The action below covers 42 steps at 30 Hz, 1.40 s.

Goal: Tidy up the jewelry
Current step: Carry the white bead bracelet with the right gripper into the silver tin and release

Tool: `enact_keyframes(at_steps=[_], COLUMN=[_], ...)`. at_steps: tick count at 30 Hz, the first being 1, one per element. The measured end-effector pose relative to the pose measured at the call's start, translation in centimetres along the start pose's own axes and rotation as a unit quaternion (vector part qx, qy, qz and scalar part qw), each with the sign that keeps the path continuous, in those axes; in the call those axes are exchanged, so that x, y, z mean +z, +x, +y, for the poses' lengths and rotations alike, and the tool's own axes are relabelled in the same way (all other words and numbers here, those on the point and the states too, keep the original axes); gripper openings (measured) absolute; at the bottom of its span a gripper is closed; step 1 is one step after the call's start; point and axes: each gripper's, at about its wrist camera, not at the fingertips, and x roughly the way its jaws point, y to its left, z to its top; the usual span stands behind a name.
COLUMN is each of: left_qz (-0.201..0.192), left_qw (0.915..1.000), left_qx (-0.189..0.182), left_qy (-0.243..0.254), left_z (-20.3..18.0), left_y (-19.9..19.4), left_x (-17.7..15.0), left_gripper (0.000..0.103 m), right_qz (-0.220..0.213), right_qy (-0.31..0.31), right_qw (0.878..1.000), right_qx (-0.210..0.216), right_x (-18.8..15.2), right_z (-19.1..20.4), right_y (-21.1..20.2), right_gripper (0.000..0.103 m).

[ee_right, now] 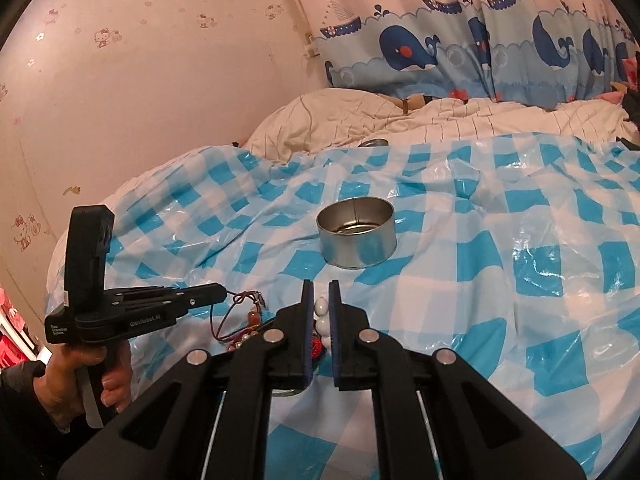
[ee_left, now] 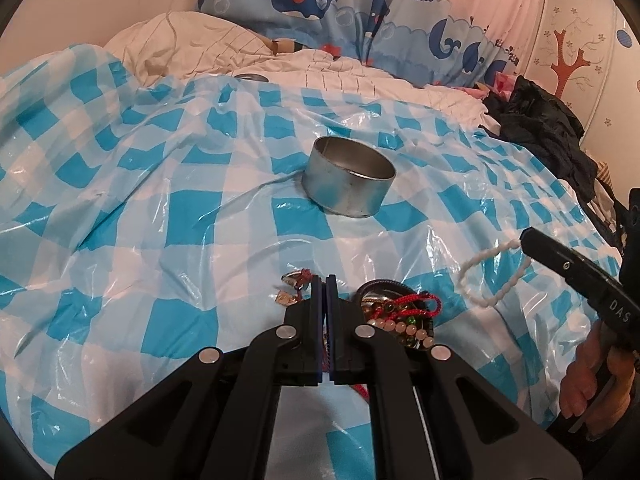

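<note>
A bed, covered by a crinkled blue-and-white checked plastic sheet, carries everything.

At the left, a hand holds the left gripper angled down over the sheet near the bed's front edge. Its jaws are fully closed, and a thin dark cord runs from their tip to a small charm; it looks pinched there. Just right of those jaws lies a tangled pile of jewelry: a red cord, pale pink beads, a dark ring-shaped piece.

Further right, the right gripper has its jaws narrowed onto a white bead bracelet. The bracelet hangs as a loop from the jaw tips, clear of the pile, its long axis trailing down and back toward the hand.

Beyond both grippers, toward the middle of the bed, stands an open round tin, upright and, as far as I can see, empty. It lies almost straight ahead of the right jaws, a little to their right, and the right hand is likely the nearer one. The bracelet probably has to travel forward and hang over the tin's mouth before release, or the loop may drape across the rim.
</note>
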Motion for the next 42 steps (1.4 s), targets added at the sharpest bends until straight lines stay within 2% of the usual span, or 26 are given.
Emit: enact_keyframes(at_steps=[5,9,17,28,38,40,42], left_qz=[-0.015,-0.026,-0.034,-0.087,-0.109,-0.105,-0.072], left_qw=[0.9997,0.9989,0.9991,0.996,0.9929,0.9933,0.9953], left_qx=[-0.009,0.005,0.021,-0.013,-0.047,-0.047,-0.062], left_qy=[0.018,0.038,0.015,0.018,0.001,-0.005,-0.018], left_z=[-1.3,-2.3,-1.6,-3.6,-4.1,-3.9,-3.3], left_y=[0.2,1.1,3.4,3.9,6.0,6.5,8.0], left_x=[2.1,3.8,5.8,11.4,14.0,14.2,14.4], left_gripper=[0.002,0.002,0.002,0.002,0.002,0.002,0.002], right_qz=[0.0,0.004,0.01,-0.014,-0.023,-0.025,-0.027], right_qy=[0.021,0.025,-0.016,-0.056,-0.069,-0.067,-0.066], right_qw=[0.999,0.999,1.0,0.998,0.997,0.997,0.997], right_qx=[0.028,0.031,0.018,-0.002,-0.013,-0.012,-0.013], right_x=[0.8,1.6,3.7,7.2,8.4,8.5,8.8], right_z=[-0.6,-1.1,-0.9,-1.1,-2.1,-2.4,-2.5], right_y=[0.5,1.5,4.8,7.5,9.4,9.5,9.7], right_gripper=[0.008,0.008,0.008,0.008,0.008,0.008,0.008])
